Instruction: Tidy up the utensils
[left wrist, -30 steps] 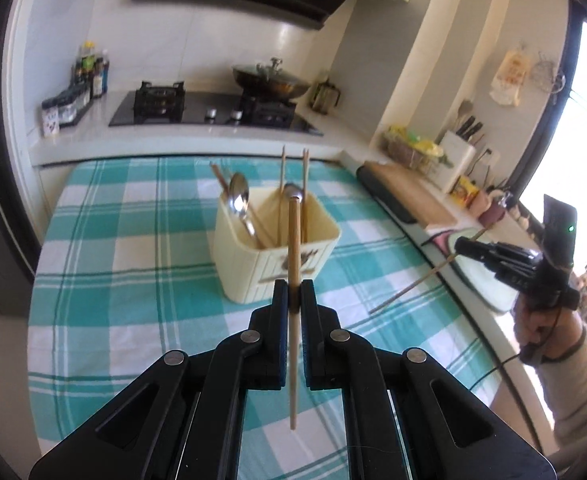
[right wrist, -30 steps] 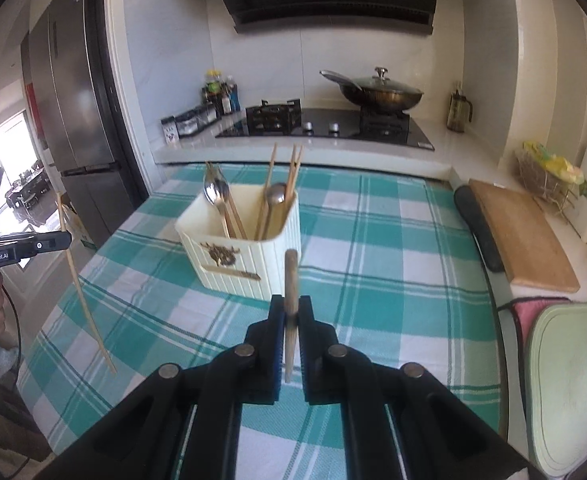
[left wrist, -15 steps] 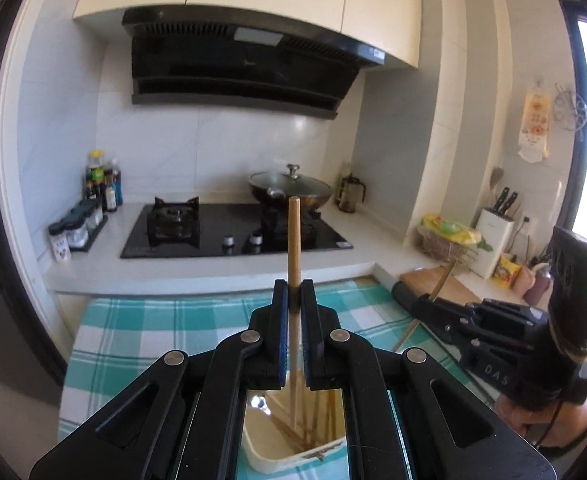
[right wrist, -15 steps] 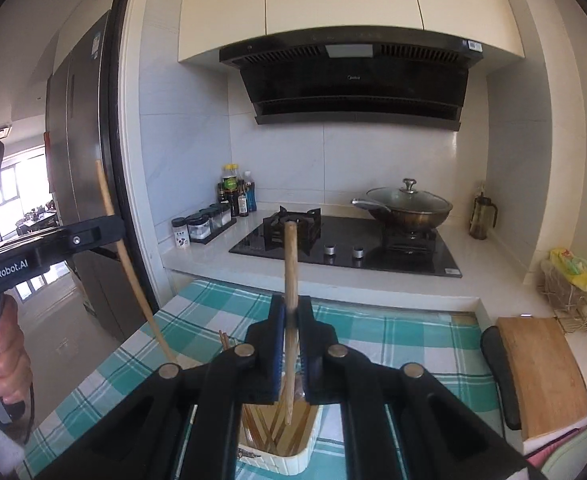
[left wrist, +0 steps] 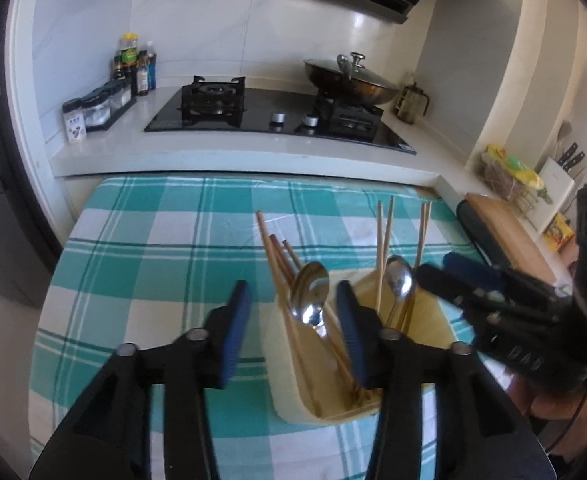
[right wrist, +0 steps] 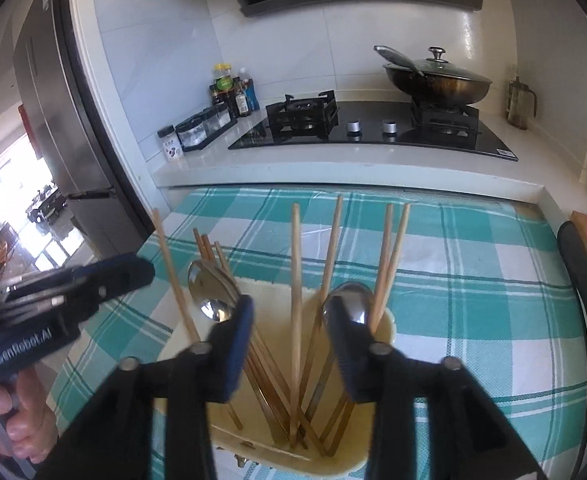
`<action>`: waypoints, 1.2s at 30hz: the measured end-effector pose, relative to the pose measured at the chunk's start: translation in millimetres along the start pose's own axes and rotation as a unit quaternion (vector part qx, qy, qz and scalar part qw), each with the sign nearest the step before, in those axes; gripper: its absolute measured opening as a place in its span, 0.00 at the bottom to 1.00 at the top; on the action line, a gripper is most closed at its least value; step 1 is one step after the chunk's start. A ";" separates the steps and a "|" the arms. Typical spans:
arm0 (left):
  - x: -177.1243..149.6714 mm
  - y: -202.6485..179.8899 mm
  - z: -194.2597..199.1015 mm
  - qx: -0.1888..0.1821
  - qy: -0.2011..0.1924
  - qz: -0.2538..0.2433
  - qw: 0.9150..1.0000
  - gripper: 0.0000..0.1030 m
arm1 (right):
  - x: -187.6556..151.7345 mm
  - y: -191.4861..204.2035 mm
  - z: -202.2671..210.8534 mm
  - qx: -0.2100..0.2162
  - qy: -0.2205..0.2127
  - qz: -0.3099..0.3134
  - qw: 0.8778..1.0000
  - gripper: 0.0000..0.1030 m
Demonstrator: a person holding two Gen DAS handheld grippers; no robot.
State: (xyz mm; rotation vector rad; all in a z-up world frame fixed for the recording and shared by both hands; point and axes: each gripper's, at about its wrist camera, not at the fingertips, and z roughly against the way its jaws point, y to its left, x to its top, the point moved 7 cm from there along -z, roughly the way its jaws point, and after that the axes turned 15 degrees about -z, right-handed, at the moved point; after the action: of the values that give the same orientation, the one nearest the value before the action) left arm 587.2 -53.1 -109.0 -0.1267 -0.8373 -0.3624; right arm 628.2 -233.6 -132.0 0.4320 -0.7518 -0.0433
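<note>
With both tongs, left (left wrist: pixel 293 322) and right (right wrist: pixel 293 344), just opened and empty, chopsticks (right wrist: pixel 296 300) and spoons (right wrist: pixel 347 306) are seen in the holder (right wrist: pixel 385 326); apparently nothing is left.

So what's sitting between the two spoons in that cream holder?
In the right wrist view, two upright chopsticks stand between the left spoon and right spoon inside the holder.

Left gripper (left wrist: pixel 293 320) above a cream utensil holder (left wrist: pixel 289 384) on the checked tabletop (left wrist: pixel 141 264), jaws just opened, nothing gripped. Chopsticks (left wrist: pixel 383 240) and spoons (left wrist: pixel 311 292) standing inside. Right gripper (left wrist: pixel 445 276) just beside.
</note>
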 end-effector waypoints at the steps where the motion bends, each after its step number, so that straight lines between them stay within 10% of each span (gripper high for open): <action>1: -2.8 1.3 12.7 0.014 -0.008 -0.013 1.000 0.66 | 3.4 -2.6 9.9 0.001 -0.017 -0.009 1.000 0.50; 5: -16.4 -6.9 74.8 0.089 -0.053 -0.075 0.992 1.00 | 12.5 -8.3 68.2 0.003 -0.076 -0.021 0.997 0.61; 9: -40.1 -24.4 133.5 0.145 -0.102 -0.086 0.980 1.00 | -7.8 -6.9 138.1 -0.057 -0.154 0.017 0.986 0.83; 18: -106.0 -60.4 182.5 0.133 -0.065 -0.020 0.989 1.00 | -105.9 -3.4 205.9 -0.110 -0.169 0.020 0.979 0.97; 36: -134.0 -91.0 227.7 0.149 -0.062 -0.016 0.987 1.00 | -161.7 12.1 267.3 -0.122 -0.151 0.022 0.981 0.97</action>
State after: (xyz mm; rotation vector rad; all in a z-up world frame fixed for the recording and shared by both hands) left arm 312.3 -45.4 -60.0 0.1439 -1.0080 -0.2579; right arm 329.2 -289.2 -59.7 0.1747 -1.0408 -0.1619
